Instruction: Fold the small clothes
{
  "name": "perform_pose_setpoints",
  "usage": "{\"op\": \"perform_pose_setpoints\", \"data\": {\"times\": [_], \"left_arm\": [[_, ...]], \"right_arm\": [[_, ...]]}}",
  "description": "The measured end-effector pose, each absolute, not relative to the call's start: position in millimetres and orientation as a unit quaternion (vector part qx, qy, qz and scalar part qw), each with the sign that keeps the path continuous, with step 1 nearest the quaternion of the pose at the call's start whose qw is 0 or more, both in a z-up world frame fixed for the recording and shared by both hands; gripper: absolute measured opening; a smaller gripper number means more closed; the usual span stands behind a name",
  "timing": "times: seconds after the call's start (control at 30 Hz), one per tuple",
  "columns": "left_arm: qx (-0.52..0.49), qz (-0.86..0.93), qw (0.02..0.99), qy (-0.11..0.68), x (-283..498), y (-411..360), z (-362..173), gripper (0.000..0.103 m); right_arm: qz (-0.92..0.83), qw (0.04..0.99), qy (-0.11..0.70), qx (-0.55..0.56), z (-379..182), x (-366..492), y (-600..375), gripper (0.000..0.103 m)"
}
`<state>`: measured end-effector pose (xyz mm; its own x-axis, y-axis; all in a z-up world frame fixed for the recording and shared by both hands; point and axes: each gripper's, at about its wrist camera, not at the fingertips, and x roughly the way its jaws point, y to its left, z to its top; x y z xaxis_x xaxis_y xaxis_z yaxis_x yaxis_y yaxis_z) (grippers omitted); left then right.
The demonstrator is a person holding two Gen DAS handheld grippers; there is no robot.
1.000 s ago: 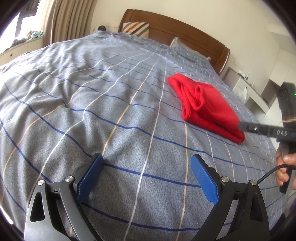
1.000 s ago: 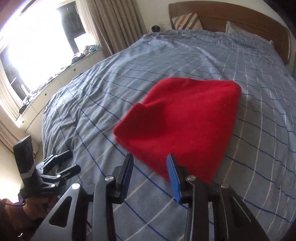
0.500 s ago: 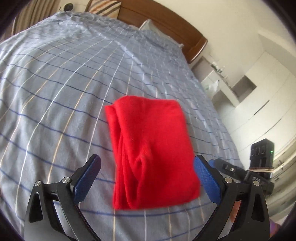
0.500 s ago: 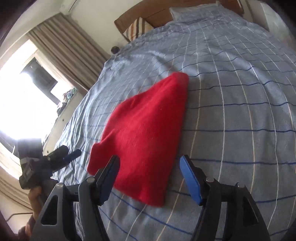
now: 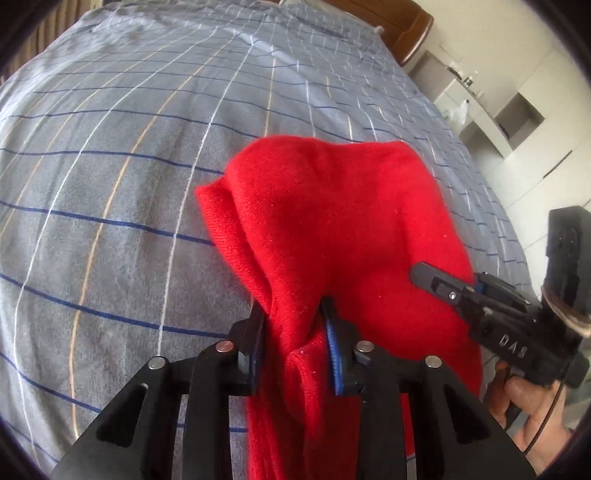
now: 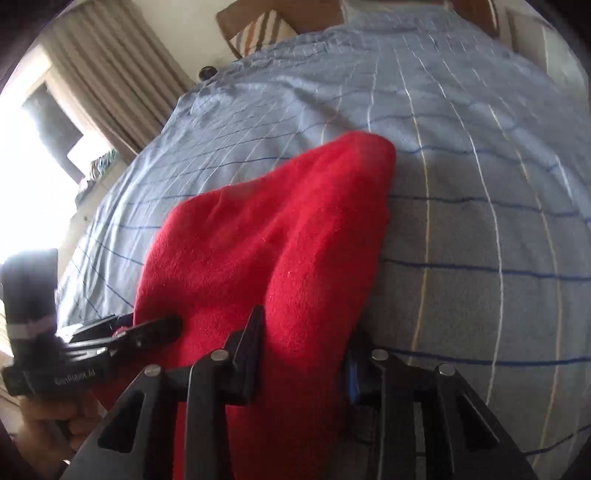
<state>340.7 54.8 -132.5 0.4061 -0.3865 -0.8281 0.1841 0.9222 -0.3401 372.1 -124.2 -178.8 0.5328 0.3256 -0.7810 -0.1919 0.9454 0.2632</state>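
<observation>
Red knit garment [image 5: 332, 229], fuzzy, folded, bunched, on checked bedspread [image 5: 110, 184]

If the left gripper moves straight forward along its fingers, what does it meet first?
The red cloth itself: the left gripper is already shut on a bunched fold of it. Past that lies more cloth, then probably the checked bedcover.

A bed [image 5: 110, 206] carries everything: a grey-blue cover crossed by white, tan and dark blue lines, with a wooden headboard [image 5: 402, 26] at its far end and a striped pillow [image 6: 255, 33] against it. A red cloth [image 5: 332, 229] lies on the cover just ahead of both tools, its near edge bunched and raised.
</observation>
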Motion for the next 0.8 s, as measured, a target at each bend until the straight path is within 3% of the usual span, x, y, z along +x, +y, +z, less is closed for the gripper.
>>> {"op": "perform_pose_setpoints", "data": {"times": [0.1,0.27,0.3,0.33,0.4,0.47,0.57,0.63,0.8], "left_arm": [[-0.074,-0.165,0.854,0.488,330,49,-115,0.020],[-0.083,-0.185,0.879,0.432,318,50,-65,0.022],[-0.081,-0.184,0.878,0.434,320,49,-63,0.030],[-0.076,-0.177,0.876,0.441,322,47,-66,0.047],[-0.048,-0.142,0.881,0.450,324,44,-79,0.073],[-0.012,-0.101,0.892,0.440,311,46,-89,0.075],[0.010,-0.080,0.907,0.413,277,49,-84,0.082],[0.033,-0.057,0.925,0.374,250,45,-70,0.099],[0.089,0.020,0.948,0.305,189,26,-28,0.103]], "right_arm": [[0.129,0.901,0.410,-0.067,-159,351,-87,0.029],[0.130,0.930,0.341,-0.042,-105,331,-98,0.029],[0.132,0.930,0.341,-0.028,-99,336,-105,0.029],[0.131,0.929,0.347,-0.012,-97,341,-113,0.031],[0.125,0.916,0.380,0.017,-107,357,-128,0.044],[0.099,0.901,0.420,0.036,-124,358,-149,0.073],[0.061,0.898,0.434,0.041,-139,333,-179,0.083],[0.040,0.901,0.431,0.028,-141,306,-192,0.090],[0.023,0.916,0.400,-0.005,-119,234,-199,0.092]]}}
